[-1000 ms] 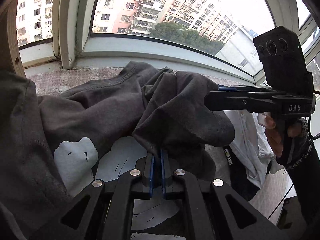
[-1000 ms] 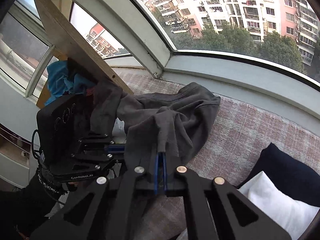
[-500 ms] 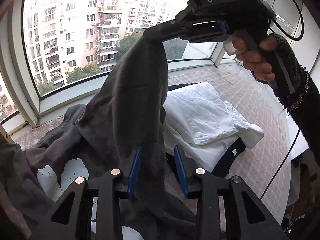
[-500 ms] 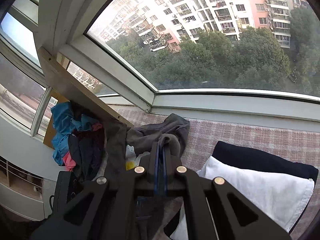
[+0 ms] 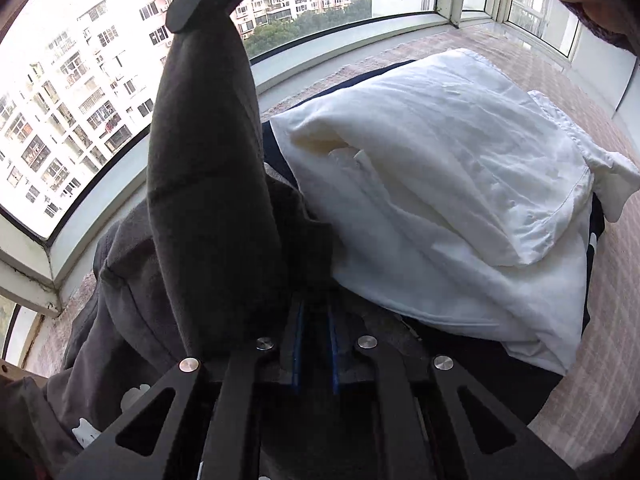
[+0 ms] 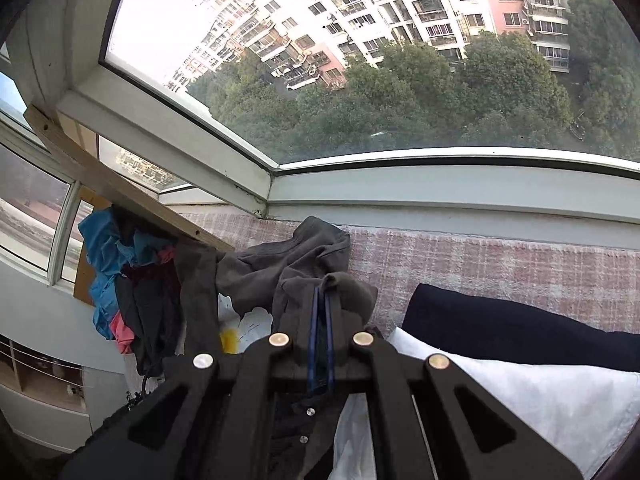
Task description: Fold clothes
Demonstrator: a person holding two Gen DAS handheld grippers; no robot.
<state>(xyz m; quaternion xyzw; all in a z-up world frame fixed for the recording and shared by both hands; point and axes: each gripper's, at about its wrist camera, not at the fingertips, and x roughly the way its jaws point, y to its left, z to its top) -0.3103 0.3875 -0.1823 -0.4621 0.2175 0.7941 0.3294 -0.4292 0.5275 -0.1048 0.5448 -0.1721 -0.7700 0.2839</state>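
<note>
A dark grey T-shirt [image 5: 208,200] with a white print lies crumpled on the pink checked window seat [image 6: 480,264]. My right gripper [image 6: 321,300] is shut on a fold of the T-shirt [image 6: 304,248]. In the left wrist view the right gripper [image 5: 188,16] is high at the top, and a long strip of the shirt hangs down from it. My left gripper [image 5: 315,320] is low at the foot of that strip. Its jaws are closing, dark fabric fills the gap between the blue pads, and they pinch it.
A folded white garment [image 5: 460,184] lies on a dark navy one [image 6: 500,328] to the right of the shirt. A heap of blue, red and dark clothes [image 6: 116,280] sits at the left by a slanted wooden board [image 6: 120,188]. Window frames border the seat.
The right gripper has lifted its part of the shirt high. The left gripper opened, swung right toward the white garment, and closed again lower on the hanging fabric.
</note>
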